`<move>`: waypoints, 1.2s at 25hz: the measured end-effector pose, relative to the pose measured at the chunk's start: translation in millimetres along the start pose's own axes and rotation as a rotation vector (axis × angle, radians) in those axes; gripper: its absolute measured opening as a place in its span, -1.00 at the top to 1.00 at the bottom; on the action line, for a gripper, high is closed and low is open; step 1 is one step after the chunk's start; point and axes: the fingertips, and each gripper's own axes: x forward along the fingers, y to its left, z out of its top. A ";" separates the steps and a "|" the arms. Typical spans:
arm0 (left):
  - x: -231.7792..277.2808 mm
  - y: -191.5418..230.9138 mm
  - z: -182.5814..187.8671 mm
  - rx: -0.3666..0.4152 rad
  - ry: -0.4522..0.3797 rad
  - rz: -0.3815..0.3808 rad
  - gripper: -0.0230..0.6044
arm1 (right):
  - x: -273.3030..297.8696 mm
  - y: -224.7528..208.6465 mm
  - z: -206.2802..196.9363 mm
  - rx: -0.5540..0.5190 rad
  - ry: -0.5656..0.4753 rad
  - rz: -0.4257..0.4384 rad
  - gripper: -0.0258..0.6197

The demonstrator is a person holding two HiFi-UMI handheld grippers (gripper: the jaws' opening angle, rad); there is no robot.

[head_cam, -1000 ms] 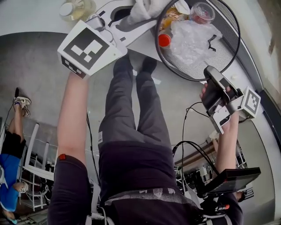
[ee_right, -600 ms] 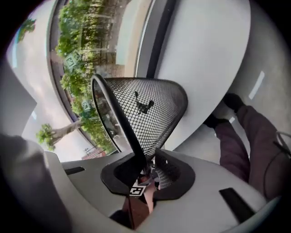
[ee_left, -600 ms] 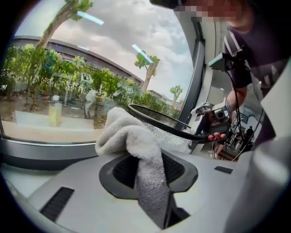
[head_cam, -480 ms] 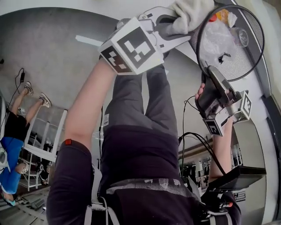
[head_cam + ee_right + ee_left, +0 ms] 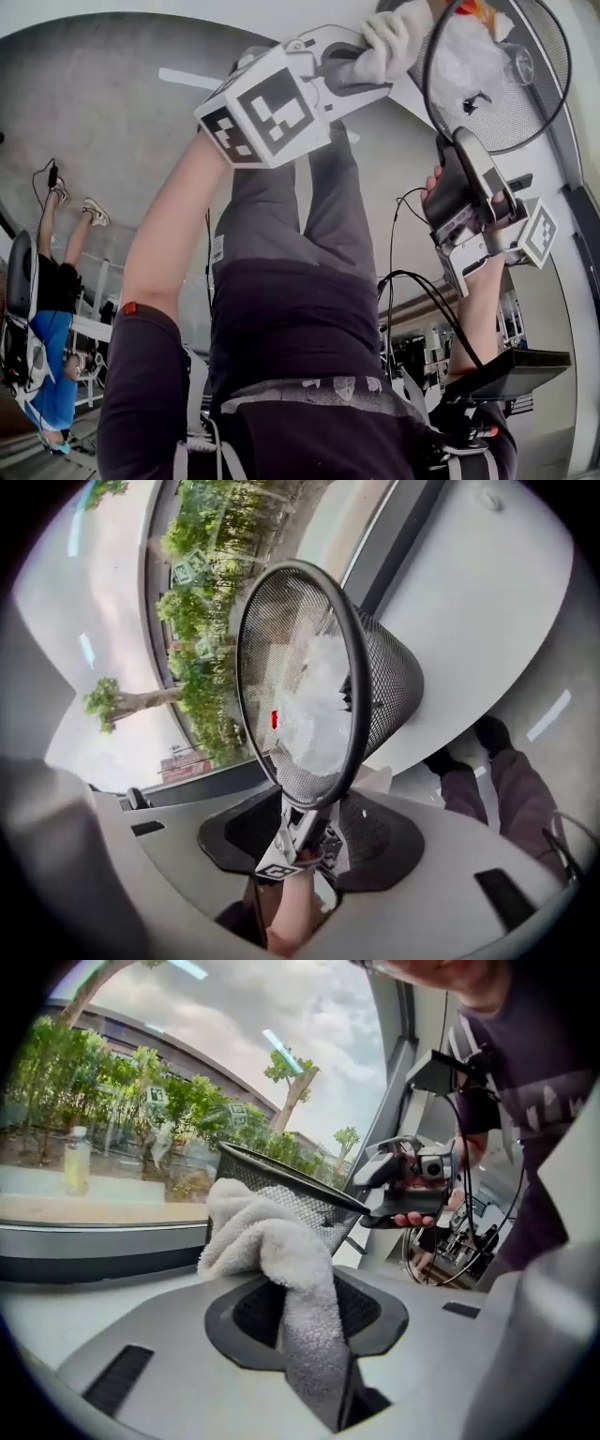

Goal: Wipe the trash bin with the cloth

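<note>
The black mesh trash bin (image 5: 514, 105) lies tilted on the white counter, its mouth towards me and a clear bag and litter inside. My left gripper (image 5: 370, 61) is shut on the white cloth (image 5: 394, 36), which bunches just left of the bin's rim. In the left gripper view the cloth (image 5: 272, 1241) hangs between the jaws of the left gripper (image 5: 309, 1321), with the bin (image 5: 300, 1199) right behind it. My right gripper (image 5: 449, 142) has just been opening its jaws. In the right gripper view the lower rim of the bin (image 5: 384, 686) stands loose between the jaws of the right gripper (image 5: 314, 832).
The counter (image 5: 487, 621) curves along a window. A bottle of yellowish liquid (image 5: 77, 1162) stands on the ledge far to the left. Cables and a dark screen (image 5: 506, 375) hang by my right side. A seated person in blue (image 5: 47, 347) is at the far left.
My left gripper has carried the cloth to the right, up to the bin's rim. The right gripper has stayed at the rim's lower edge.
</note>
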 end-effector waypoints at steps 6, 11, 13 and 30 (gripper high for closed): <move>-62.9 75.6 13.1 -0.128 -0.143 0.250 0.58 | -12.7 -14.4 11.1 -0.116 0.023 -0.118 0.34; -62.7 79.5 65.6 -0.019 -0.168 0.289 0.58 | -57.4 -15.4 11.3 -0.371 0.033 -0.255 0.34; -74.6 70.3 71.4 0.018 -0.171 0.274 0.58 | -67.8 -9.9 16.1 -0.489 -0.012 -0.332 0.34; -101.9 23.9 21.4 -0.097 -0.110 0.217 0.59 | -26.3 -14.0 19.7 -0.088 -0.198 -0.274 0.68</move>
